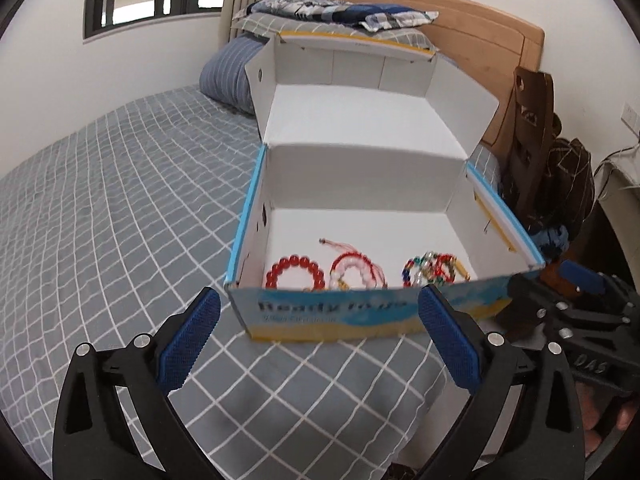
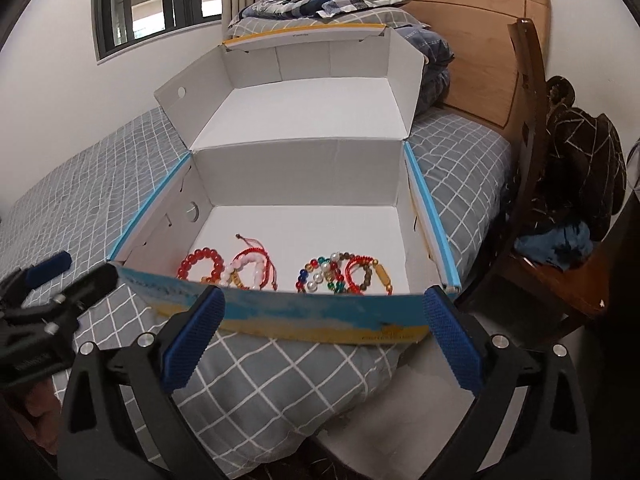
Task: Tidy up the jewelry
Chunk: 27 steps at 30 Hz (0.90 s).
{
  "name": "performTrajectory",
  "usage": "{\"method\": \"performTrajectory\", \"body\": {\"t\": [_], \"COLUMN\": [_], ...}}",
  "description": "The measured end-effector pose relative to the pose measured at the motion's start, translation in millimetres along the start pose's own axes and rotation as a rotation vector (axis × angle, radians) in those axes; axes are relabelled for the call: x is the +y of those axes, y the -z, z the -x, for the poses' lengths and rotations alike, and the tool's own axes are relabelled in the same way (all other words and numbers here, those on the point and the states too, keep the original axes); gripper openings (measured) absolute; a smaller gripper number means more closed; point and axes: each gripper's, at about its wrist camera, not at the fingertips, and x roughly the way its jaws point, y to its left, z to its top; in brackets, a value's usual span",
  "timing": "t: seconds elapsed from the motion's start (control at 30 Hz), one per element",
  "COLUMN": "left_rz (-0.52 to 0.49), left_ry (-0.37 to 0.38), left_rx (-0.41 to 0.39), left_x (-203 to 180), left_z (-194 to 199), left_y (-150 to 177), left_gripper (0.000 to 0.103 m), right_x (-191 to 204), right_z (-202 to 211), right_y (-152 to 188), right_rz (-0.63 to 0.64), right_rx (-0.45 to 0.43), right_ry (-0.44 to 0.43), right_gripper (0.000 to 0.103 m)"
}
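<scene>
An open cardboard box [image 1: 328, 316] [image 2: 320, 314] sits on the bed with its lid folded back. Inside, near the front wall, lie a red bead bracelet [image 1: 295, 270] [image 2: 201, 266], a red cord bracelet with pale beads [image 1: 358, 270] [image 2: 254, 268], and a bunch of multicoloured bead bracelets [image 1: 434, 270] [image 2: 344, 276]. My left gripper [image 1: 320, 344] is open and empty, just in front of the box's front wall. My right gripper [image 2: 326, 340] is open and empty, also in front of the box. Each gripper shows at the edge of the other's view.
The bed [image 1: 120, 200] has a grey checked cover, with pillows [image 1: 332, 16] and a wooden headboard [image 2: 480, 40] behind the box. A wooden chair [image 2: 560, 240] with a bag and blue cloth stands to the right of the bed. A window [image 2: 160, 0] is at upper left.
</scene>
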Motion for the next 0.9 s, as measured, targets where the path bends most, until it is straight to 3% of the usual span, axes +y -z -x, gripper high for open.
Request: {"method": "performTrajectory", "body": {"t": [0.9], "left_rz": [-0.053], "left_ry": [-0.043], "left_rx": [0.042], "left_x": [-5.8], "left_z": [-8.0], "left_y": [3.4], "left_gripper": [0.097], "right_x": [-0.4], "right_z": [-2.6], "right_y": [9.6], "right_rz": [-0.029], "right_rx": [0.014], "right_ry": [0.019], "right_gripper": [0.095]}}
